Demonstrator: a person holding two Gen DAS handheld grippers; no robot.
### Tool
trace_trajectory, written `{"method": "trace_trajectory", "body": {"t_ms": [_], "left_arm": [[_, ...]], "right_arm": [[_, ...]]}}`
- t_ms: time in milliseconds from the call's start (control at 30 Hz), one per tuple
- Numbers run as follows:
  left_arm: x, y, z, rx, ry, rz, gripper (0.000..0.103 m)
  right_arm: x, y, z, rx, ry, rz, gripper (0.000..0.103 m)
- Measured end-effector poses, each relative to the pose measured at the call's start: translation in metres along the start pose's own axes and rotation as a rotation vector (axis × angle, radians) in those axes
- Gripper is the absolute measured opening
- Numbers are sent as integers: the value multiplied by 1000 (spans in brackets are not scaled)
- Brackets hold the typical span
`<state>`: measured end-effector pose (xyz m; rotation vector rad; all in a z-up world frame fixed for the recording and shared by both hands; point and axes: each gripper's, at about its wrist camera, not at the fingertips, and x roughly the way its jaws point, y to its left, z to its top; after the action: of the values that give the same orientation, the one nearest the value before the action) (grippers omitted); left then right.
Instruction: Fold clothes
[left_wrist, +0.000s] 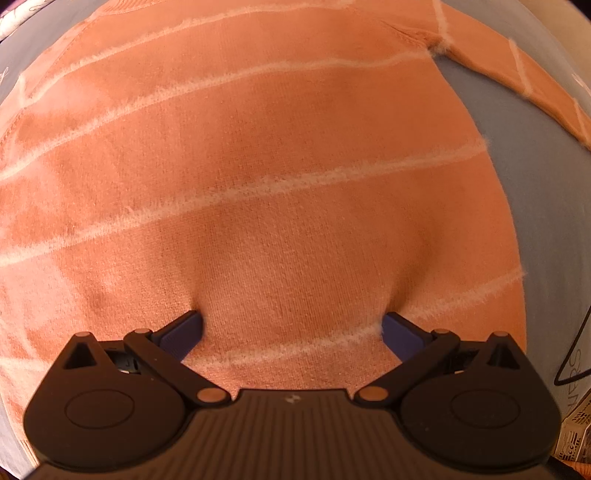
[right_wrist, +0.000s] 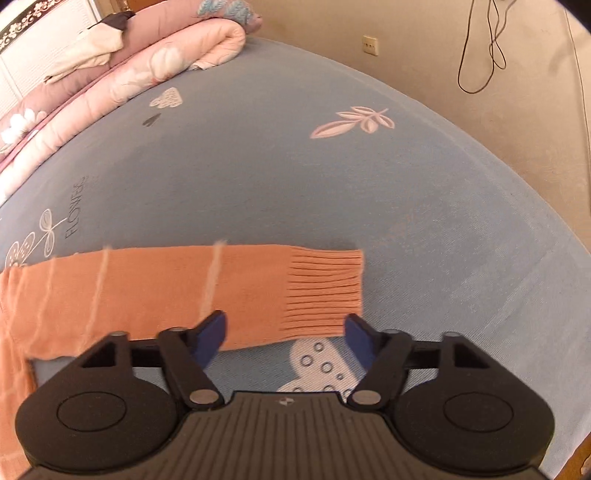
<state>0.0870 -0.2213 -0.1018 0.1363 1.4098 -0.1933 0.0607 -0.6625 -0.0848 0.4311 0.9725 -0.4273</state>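
- Orange sweater (left_wrist: 258, 166), thin pale stripes: lay spread flat on the bed (right_wrist: 332, 192); body filled most of the left wrist view, its side edge curving down the right with bare blue sheet beyond.
- Sleeve (right_wrist: 229, 291): stretched flat across the sheet toward the bed's wall-side edge; ribbed cuff (right_wrist: 325, 291) at its free end, lower edge straight.
- Left hand-held gripper (left_wrist: 291, 328): pointed down, jaws spread, both blue fingertips (left_wrist: 184, 332) pressed into the sweater body, dimpling the knit; nothing pinched.
- Right hand-held gripper (right_wrist: 286, 332): jaws apart, astride the cuff's lower edge; contact with the knit could not be told; frame blurred.
- Open room: wide bare sheet beyond the cuff, reaching the bed edge by the beige wall (right_wrist: 480, 110).
- Folded quilts (right_wrist: 122, 70): stacked along the far edge, well apart from the sleeve.
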Motion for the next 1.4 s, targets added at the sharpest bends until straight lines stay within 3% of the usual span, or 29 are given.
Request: {"method": "trace_trajectory", "body": {"t_ms": [533, 833, 967, 1067, 1133, 1200, 1300, 1333, 1400], "left_arm": [[-21, -17, -6, -1, 31, 20, 103], [-47, -15, 10, -5, 114, 16, 102], [-88, -44, 26, 130, 51, 67, 102], [-123, -94, 50, 383, -70, 43, 102], [-128, -149, 50, 587, -155, -21, 102], [-108, -166, 84, 772, -214, -129, 102], [-74, -242, 124, 1016, -327, -290, 102], [-64, -266, 128, 1093, -354, -316, 101], [-38, -310, 131, 1224, -423, -296, 93]], "right_arm": [[24, -77, 0, 253, 52, 201, 70], [25, -90, 4, 362, 124, 292, 70], [17, -82, -9, 371, 127, 281, 70], [11, -69, -20, 320, 132, 265, 70], [5, -62, -28, 288, 146, 254, 70], [0, -59, -37, 291, 159, 254, 70], [-10, -62, -50, 317, 167, 250, 70], [-14, -65, -54, 328, 168, 243, 70], [-21, -71, -61, 350, 163, 227, 73]]}}
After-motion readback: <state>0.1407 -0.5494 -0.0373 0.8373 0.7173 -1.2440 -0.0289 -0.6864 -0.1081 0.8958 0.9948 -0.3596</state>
